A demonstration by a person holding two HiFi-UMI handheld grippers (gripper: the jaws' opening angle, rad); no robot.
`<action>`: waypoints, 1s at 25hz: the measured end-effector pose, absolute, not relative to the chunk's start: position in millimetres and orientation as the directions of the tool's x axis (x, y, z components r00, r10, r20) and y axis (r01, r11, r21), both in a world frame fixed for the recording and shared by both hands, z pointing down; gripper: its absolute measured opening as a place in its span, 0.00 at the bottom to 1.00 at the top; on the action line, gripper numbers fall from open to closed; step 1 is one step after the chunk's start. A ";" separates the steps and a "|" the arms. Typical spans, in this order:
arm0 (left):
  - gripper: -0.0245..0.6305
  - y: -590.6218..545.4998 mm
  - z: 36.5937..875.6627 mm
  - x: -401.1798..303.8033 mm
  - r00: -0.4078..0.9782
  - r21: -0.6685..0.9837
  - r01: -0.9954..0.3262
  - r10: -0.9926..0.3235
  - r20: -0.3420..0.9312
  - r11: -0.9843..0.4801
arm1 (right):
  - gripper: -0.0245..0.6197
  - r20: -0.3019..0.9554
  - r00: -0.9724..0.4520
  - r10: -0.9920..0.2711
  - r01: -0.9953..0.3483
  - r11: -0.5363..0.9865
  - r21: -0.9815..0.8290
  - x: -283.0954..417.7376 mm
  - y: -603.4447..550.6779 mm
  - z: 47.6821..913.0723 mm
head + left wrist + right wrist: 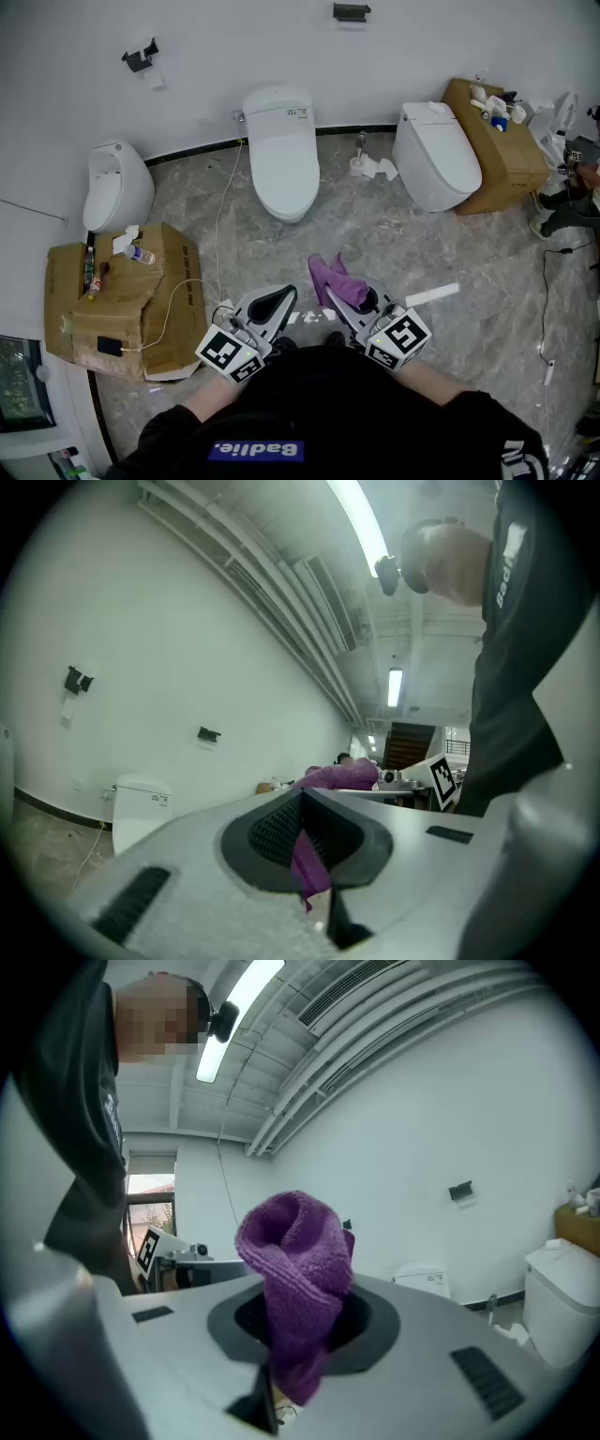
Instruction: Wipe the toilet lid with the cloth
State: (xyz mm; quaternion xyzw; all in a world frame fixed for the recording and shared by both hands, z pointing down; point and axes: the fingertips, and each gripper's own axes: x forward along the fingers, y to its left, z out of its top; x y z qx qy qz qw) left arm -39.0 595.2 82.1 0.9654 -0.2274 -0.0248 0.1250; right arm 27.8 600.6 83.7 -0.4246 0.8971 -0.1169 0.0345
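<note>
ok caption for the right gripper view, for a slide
Right gripper shut on a purple cloth, a toilet by the white wall behind.

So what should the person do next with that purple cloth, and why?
Probably carry the right tool forward toward the middle toilet's closed lid. The purple cloth is already pinched in its jaws, but it sits close to the person's body, well short of any toilet, so wiping can't begin yet.
</note>
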 end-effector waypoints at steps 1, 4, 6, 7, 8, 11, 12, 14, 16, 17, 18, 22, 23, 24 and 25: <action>0.06 595.4 82.6 -38.5 0.895 0.252 -0.434 -0.446 0.010 -0.865 | 0.16 0.036 -0.637 -0.770 -0.753 0.613 -0.239 28.3 600.8 84.0; 0.06 596.0 83.2 -36.4 0.894 0.249 -0.436 -0.447 0.013 -0.865 | 0.16 0.034 -0.639 -0.769 -0.752 0.614 -0.239 30.3 600.9 84.4; 0.06 596.3 82.6 -34.7 0.894 0.246 -0.437 -0.448 0.012 -0.865 | 0.16 0.032 -0.640 -0.768 -0.751 0.616 -0.238 31.9 600.8 84.0; 0.06 596.5 82.3 -33.8 0.893 0.244 -0.438 -0.449 0.012 -0.865 | 0.16 0.030 -0.640 -0.767 -0.750 0.617 -0.237 32.8 600.9 83.6; 0.06 596.4 81.8 -32.9 0.892 0.242 -0.440 -0.451 0.011 -0.865 | 0.16 0.028 -0.641 -0.767 -0.749 0.618 -0.237 33.9 600.9 83.2; 0.06 594.8 79.1 -29.4 0.889 0.238 -0.447 -0.458 0.011 -0.862 | 0.16 0.026 -0.644 -0.764 -0.747 0.621 -0.237 38.7 599.5 81.7; 0.06 594.2 78.4 -28.4 0.887 0.238 -0.450 -0.461 0.011 -0.861 | 0.16 0.025 -0.646 -0.763 -0.745 0.623 -0.238 40.3 598.9 81.3; 0.06 592.5 78.6 -26.1 0.884 0.238 -0.457 -0.468 0.013 -0.857 | 0.16 0.021 -0.650 -0.760 -0.740 0.626 -0.245 43.6 597.2 81.5; 0.06 590.6 80.1 -22.6 0.881 0.239 -0.463 -0.473 0.016 -0.853 | 0.16 0.017 -0.651 -0.759 -0.737 0.627 -0.253 48.3 594.8 83.0; 0.06 589.7 80.5 -20.4 0.880 0.238 -0.465 -0.475 0.018 -0.853 | 0.16 0.018 -0.651 -0.759 -0.736 0.626 -0.257 51.1 593.4 84.1; 0.06 588.9 80.7 -18.1 0.879 0.236 -0.467 -0.476 0.020 -0.852 | 0.16 0.019 -0.652 -0.758 -0.735 0.626 -0.261 54.0 591.9 85.0; 0.06 585.7 81.4 -6.8 0.872 0.226 -0.481 -0.488 0.029 -0.847 | 0.16 0.020 -0.662 -0.750 -0.725 0.633 -0.271 66.8 586.4 89.2; 0.06 584.4 82.7 -4.1 0.869 0.224 -0.488 -0.495 0.030 -0.844 | 0.16 0.022 -0.664 -0.747 -0.723 0.635 -0.274 70.2 584.4 91.6; 0.06 583.0 84.9 -1.6 0.865 0.224 -0.495 -0.501 0.032 -0.839 | 0.16 0.026 -0.666 -0.745 -0.721 0.635 -0.278 73.4 582.1 94.9; 0.06 581.7 87.5 0.6 0.861 0.227 -0.502 -0.508 0.035 -0.835 | 0.16 0.032 -0.667 -0.744 -0.720 0.633 -0.285 76.5 579.7 98.6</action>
